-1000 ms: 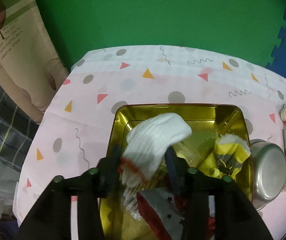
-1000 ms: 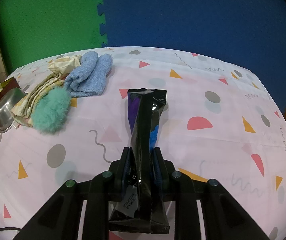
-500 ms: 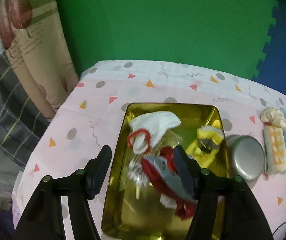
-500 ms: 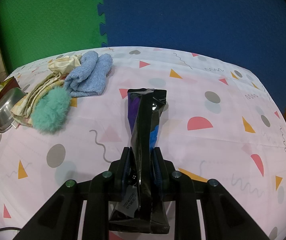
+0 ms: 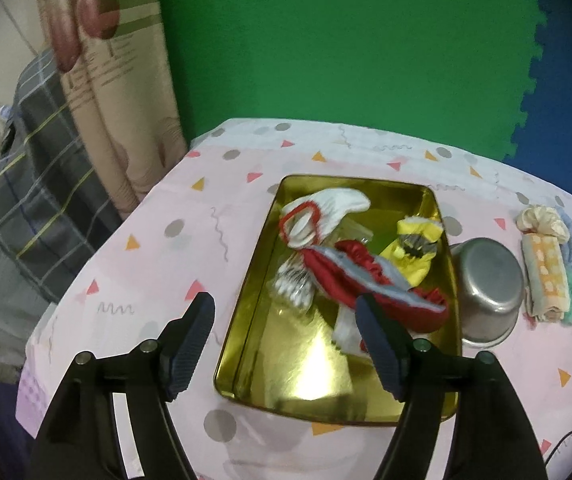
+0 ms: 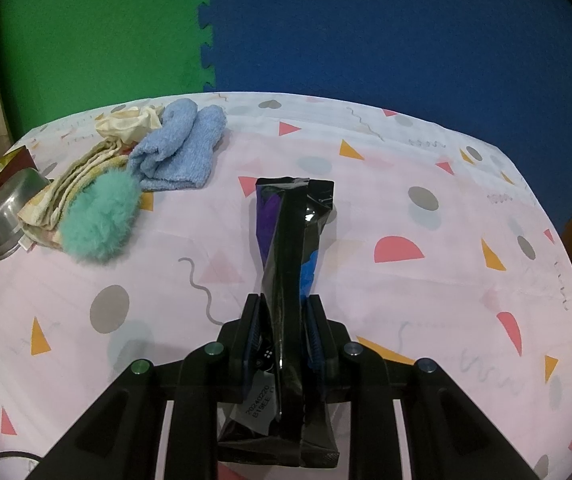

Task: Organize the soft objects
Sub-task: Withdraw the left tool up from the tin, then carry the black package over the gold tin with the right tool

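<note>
Left wrist view: left gripper (image 5: 284,344) is opening, empty, above gold tray (image 5: 246,320) (glove (image 5: 326,208) already inside); right gripper (image 6: 284,330) is clamped on black packet (image 6: 290,240), towels (image 6: 178,152) ahead-left unsorted.

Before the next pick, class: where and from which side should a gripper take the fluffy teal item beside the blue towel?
Probably across the middle of the teal pom-pom, coming from above on its open front side; folded cloths crowd its back, and the blue towel touches its far end.
</note>
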The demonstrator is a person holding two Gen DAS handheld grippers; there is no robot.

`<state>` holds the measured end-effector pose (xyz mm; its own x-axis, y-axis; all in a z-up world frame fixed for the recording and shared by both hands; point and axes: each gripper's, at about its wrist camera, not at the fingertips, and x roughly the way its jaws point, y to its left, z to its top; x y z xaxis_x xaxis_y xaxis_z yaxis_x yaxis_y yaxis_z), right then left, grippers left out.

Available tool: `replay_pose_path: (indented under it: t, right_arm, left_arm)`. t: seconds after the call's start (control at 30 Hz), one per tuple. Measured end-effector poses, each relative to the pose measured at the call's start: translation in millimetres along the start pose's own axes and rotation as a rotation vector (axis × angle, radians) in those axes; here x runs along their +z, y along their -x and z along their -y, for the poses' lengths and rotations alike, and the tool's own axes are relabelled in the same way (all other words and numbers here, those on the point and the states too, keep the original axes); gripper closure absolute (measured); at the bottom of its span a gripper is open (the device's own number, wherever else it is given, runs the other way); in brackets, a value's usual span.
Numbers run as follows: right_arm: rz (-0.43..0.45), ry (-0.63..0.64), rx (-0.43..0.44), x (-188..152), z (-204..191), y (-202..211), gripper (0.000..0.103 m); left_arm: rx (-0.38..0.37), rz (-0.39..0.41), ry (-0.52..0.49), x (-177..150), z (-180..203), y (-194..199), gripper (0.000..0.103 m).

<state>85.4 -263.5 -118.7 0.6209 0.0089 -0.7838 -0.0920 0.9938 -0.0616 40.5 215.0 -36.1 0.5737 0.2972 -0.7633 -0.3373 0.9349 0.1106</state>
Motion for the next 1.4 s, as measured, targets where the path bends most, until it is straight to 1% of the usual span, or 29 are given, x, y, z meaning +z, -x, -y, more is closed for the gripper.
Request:
replay_pose_path:
  t: [0.17, 0.3, 0.4, 0.47, 0.53, 0.63, 0.8, 0.87, 1.0, 1.13, 1.4]
  right_arm:
    - [0.001, 0.012, -0.015, 1, -3, 0, 0.08]
    - [-0.002, 0.023, -0.03, 1, -4, 1, 0.081]
    - [-0.01, 0.014, -0.041, 1, -6, 1, 0.081]
    - [-0.015, 0.008, -0.05, 2, -7, 2, 0.081]
    - [-0.021, 0.012, -0.056, 3, -10, 3, 0.081]
    - [-0.026, 0.016, -0.063, 3, -14, 6, 0.081]
    - [-0.008, 0.013, -0.062, 6, -23, 18, 0.081]
    - [-0.001, 0.014, -0.051, 8, -29, 25, 0.081]
    - [0.017, 0.039, -0.035, 13, -43, 36, 0.081]
    - [0.033, 0.081, -0.02, 19, -62, 45, 0.081]
    - [0.07, 0.134, 0.077, 38, -109, 62, 0.081]
  left_arm:
    - [0.027, 0.003, 0.026, -15, -7, 0, 0.033]
    - [0.014, 0.002, 0.076, -24, -18, 1, 0.033]
    - [0.031, 0.016, 0.107, -30, -28, 1, 0.03]
    - [0.046, 0.023, 0.115, -34, -34, 1, 0.026]
    - [0.06, 0.025, 0.132, -39, -40, 0, 0.026]
    - [0.065, 0.019, 0.153, -41, -46, -4, 0.025]
    - [0.076, 0.013, 0.157, -42, -49, -6, 0.025]
    - [0.072, 0.015, 0.164, -43, -52, -5, 0.022]
    - [0.068, 0.009, 0.184, -43, -54, -5, 0.022]
    - [0.083, 0.025, 0.186, -43, -54, -1, 0.022]
    - [0.088, 0.028, 0.208, -42, -57, 2, 0.021]
